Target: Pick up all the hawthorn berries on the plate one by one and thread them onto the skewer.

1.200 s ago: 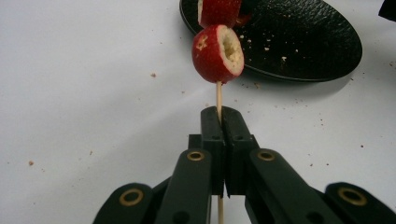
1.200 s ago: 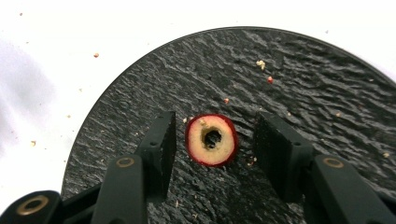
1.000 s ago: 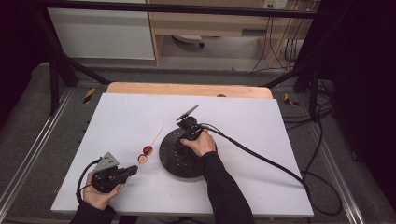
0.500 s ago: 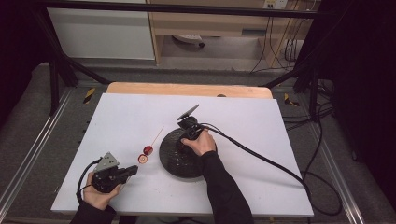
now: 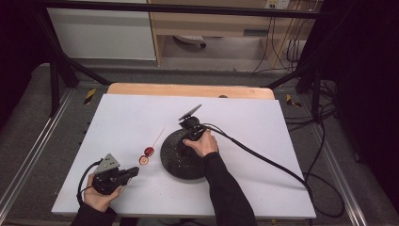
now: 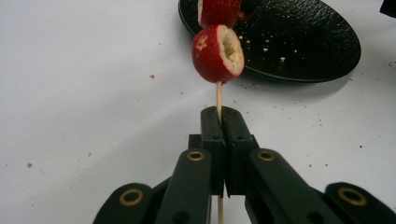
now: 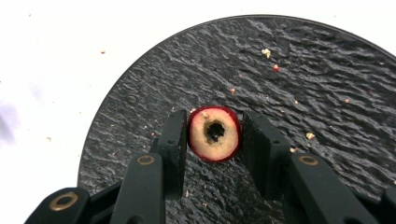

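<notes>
Left gripper [image 6: 219, 122] clamped tight on skewer [image 6: 218, 95], two fruit pieces [image 6: 218, 53] threaded beside plate [image 6: 303, 42]. Right gripper [image 7: 215, 133] part open around cored fruit [image 7: 214, 133] on plate, left jaw touching, right just clear.

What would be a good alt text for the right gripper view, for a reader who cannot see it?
The right hand-held gripper has a cored red fruit piece between its two black jaws, its pale cut face and dark centre hole toward the camera. The left jaw touches it; a thin gap shows at the right one. Below lies a round black textured plate, scattered with crumbs, on a white table.
</notes>
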Demonstrator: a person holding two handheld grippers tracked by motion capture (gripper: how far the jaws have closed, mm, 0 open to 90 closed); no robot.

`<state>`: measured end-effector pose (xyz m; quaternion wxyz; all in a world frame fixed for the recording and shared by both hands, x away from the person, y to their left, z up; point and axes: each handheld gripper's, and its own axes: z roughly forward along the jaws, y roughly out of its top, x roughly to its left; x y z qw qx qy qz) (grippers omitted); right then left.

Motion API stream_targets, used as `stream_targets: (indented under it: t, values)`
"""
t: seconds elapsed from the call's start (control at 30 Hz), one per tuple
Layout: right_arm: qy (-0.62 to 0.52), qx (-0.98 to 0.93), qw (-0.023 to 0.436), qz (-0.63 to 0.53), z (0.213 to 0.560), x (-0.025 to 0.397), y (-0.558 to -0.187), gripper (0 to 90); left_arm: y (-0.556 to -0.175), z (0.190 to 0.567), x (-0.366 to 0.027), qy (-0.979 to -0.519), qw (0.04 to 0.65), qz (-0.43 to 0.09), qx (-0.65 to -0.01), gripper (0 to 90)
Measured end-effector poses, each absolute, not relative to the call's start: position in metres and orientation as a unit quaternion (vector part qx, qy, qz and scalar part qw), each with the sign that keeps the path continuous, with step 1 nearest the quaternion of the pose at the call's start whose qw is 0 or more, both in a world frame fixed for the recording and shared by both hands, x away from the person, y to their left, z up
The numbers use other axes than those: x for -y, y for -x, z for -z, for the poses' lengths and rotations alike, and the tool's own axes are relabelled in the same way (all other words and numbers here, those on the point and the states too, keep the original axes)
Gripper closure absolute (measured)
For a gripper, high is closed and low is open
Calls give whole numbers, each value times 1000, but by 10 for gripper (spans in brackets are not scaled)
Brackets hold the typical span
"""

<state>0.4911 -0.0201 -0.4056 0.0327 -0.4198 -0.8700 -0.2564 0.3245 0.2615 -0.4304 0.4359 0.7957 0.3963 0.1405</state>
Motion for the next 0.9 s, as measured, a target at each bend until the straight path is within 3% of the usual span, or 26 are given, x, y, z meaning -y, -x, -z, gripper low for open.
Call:
stream_targets:
  t: [0.9]
  values:
    - [421,843,25,334,380,46,-466,623,-321,429,-258,-795,439,-144,-392,885]
